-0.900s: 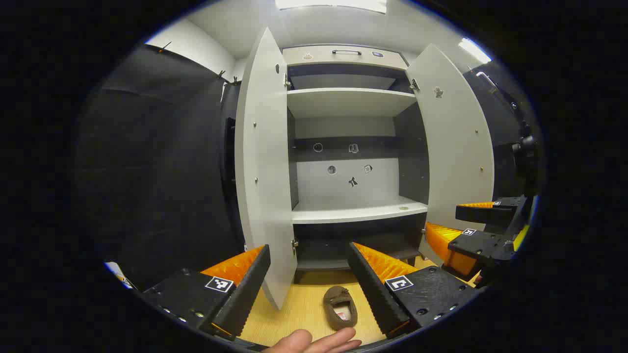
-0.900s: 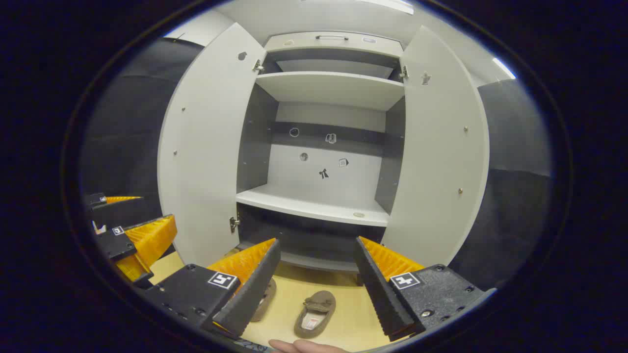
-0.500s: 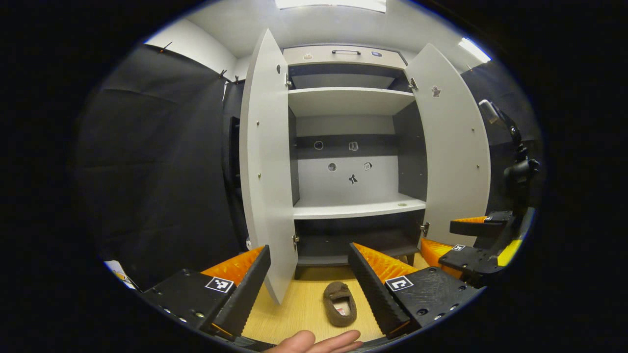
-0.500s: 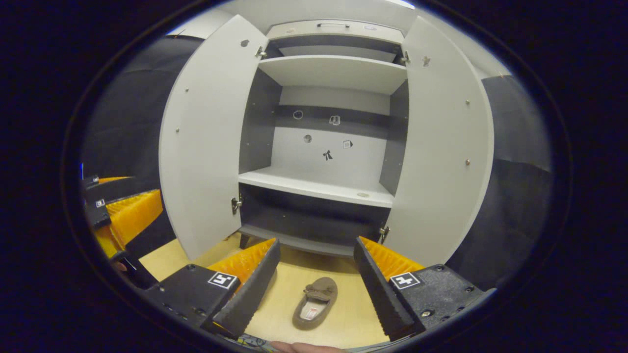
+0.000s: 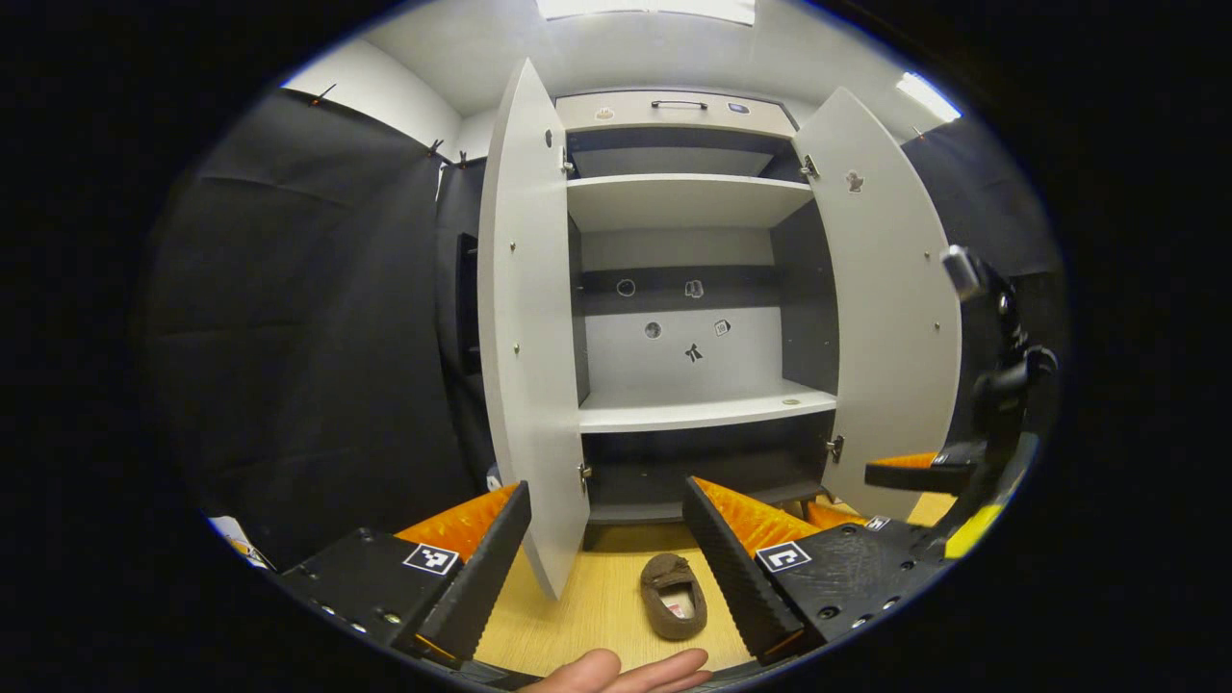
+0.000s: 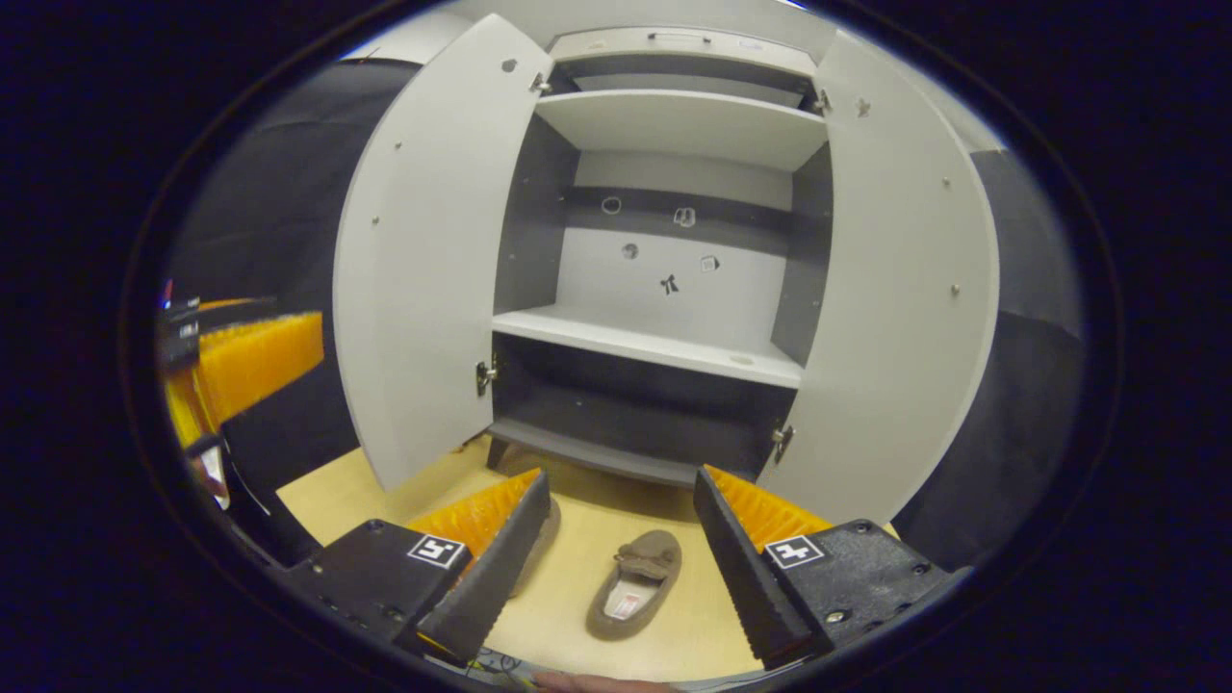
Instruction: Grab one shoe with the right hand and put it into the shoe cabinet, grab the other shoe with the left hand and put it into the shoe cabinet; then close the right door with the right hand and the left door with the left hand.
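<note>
Shoe [image 6: 635, 585] lying on floor [image 6: 674, 635] before shoe cabinet [image 6: 664, 289] — second shoe [image 6: 539, 539] sitting left of it, doors standing either side.

Two brown shoes are seen on a pale yellow, wood-grained floor [image 6: 664, 645]: one shoe [image 6: 635, 597] shows a light insole with a red and white label, and the other shoe [image 6: 541, 539] is mostly hidden behind a finger. The shoe cabinet [image 6: 664, 337] is made up of light grey doors and shelves against dark grey inner walls and a dark band across the back. Small dark stickers [image 6: 668, 283] are scattered on its pale back panel. Silver hinges [image 6: 484, 373] are fitted to the doors. The ceiling [image 5: 654, 38] is white.
</note>
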`<state>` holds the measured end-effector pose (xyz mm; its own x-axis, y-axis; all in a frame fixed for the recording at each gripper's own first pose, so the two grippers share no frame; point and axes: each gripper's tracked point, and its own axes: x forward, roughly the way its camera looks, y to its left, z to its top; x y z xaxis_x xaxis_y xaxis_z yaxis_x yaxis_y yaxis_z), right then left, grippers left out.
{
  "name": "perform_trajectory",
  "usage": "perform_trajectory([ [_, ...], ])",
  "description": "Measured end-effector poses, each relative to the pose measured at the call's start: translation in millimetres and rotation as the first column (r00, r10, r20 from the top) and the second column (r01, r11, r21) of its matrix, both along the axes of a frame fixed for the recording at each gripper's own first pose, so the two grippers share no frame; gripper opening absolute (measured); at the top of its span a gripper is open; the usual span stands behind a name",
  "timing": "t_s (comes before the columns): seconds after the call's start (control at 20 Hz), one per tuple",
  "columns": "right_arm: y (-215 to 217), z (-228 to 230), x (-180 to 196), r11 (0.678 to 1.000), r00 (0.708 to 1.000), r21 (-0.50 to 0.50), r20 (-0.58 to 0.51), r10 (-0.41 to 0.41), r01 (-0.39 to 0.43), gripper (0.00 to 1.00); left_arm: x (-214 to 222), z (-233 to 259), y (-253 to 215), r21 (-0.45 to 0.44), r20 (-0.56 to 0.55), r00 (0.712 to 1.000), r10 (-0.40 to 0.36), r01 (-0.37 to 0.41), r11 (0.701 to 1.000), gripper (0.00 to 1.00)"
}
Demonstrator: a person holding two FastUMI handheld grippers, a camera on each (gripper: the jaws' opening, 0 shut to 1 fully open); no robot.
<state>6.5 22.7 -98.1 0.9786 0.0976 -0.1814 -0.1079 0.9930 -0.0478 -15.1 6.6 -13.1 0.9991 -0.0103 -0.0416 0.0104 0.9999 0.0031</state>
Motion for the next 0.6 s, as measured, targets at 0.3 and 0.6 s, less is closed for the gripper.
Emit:
perform_trajectory([
  [0.3,4,-105,15,0.992,0.981,-0.107,-0.186,0.051,-0.071,0.98,-8,-28,6,0.004,-0.084,0.996,0.021,-0.021,1.0,0.96],
  [0.6,28,-188,56,0.983,0.939,-0.097,-0.323,0.118,-0.156,0.96,-21,-73,14,0.097,-0.21,0.976,0.055,-0.036,0.995,0.97],
])
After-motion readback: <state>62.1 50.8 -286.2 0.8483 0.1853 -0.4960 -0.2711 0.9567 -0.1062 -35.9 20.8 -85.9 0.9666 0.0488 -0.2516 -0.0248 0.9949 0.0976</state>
